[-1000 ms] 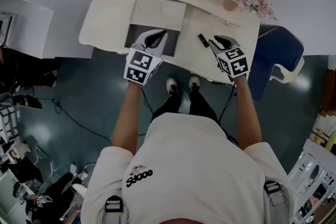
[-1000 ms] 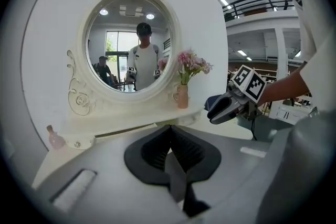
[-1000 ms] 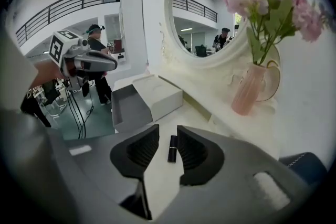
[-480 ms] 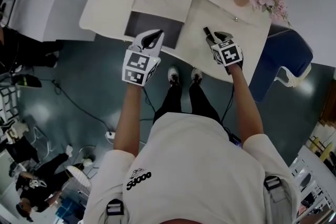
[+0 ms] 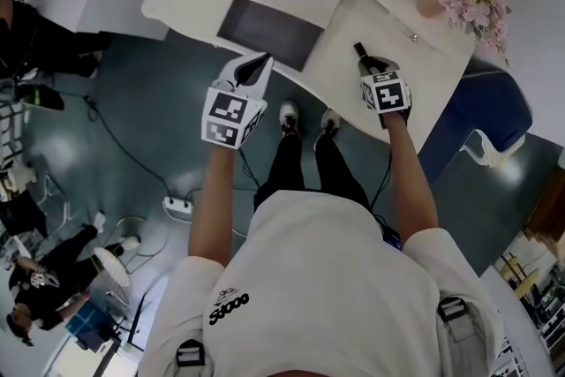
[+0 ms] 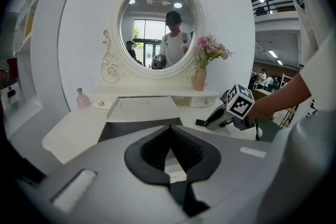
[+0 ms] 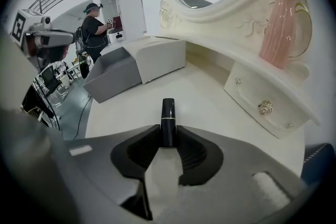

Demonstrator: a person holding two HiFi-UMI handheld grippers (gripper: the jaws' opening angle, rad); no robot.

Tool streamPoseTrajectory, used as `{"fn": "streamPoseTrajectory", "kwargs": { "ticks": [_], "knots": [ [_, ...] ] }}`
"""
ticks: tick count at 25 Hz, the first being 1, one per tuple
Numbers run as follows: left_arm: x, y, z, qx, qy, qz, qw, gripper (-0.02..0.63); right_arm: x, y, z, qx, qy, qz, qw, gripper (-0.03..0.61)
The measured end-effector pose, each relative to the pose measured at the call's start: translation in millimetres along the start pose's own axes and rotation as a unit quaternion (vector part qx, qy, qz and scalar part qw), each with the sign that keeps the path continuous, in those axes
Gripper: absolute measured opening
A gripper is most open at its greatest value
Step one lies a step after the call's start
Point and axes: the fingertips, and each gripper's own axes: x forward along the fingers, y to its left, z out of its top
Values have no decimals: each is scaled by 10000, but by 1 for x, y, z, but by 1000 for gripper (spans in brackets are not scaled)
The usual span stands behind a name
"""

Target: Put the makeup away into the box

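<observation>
Small pink bottle (image 6: 81, 97) sits far left on the glossy cream vanity top (image 5: 375, 13). Grey rectangular box (image 5: 269, 33) is left of centre, flat lid tipped up at its far side; the inside is dark, contents not readable. Left gripper (image 5: 256, 66) is held out off the near table edge, tips near the box's near right corner, ribbed black pads (image 6: 189, 152) pressed together with nothing between. Right gripper (image 5: 365, 59) is over bare tabletop right of the box, forearm straight, pinching a slim black lipstick (image 7: 167, 115) with a thin gold band. The tube pokes forward past the tips, its lower end hidden between the pads; it is not in the box. Fluted pink vase (image 7: 281, 23) stands far right, its top cut off in the right gripper view.
</observation>
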Motion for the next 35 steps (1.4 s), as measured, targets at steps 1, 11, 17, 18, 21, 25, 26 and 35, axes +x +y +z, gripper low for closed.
{"fn": "streamPoseTrajectory", "kwargs": {
  "ticks": [1,11,17,18,21,25,26,35],
  "knots": [
    [-2,0,-1,-33,-8,39,10000,18,0,0,1,-32,-27,-10,10000,98],
    [-36,19,2,-117,-221,476,9986,18,-37,15,44,-223,-559,67,9982,95],
    [-56,38,4,-237,-396,628,9970,18,-68,38,84,-531,-899,197,9943,94],
    [-58,40,6,-256,-438,639,9967,18,-73,44,91,-580,-981,227,9932,94],
    [-63,43,10,-287,-535,653,9960,18,-86,59,114,-731,-1214,296,9895,94],
    [-71,49,11,-304,-619,675,9953,18,-91,83,143,-914,-1387,423,9852,94],
    [-74,51,10,-320,-634,687,9951,18,-89,91,148,-985,-1387,466,9843,94],
    [-95,66,-16,-510,-575,789,9939,18,-32,146,155,-1617,-886,675,9805,94]
  ]
}}
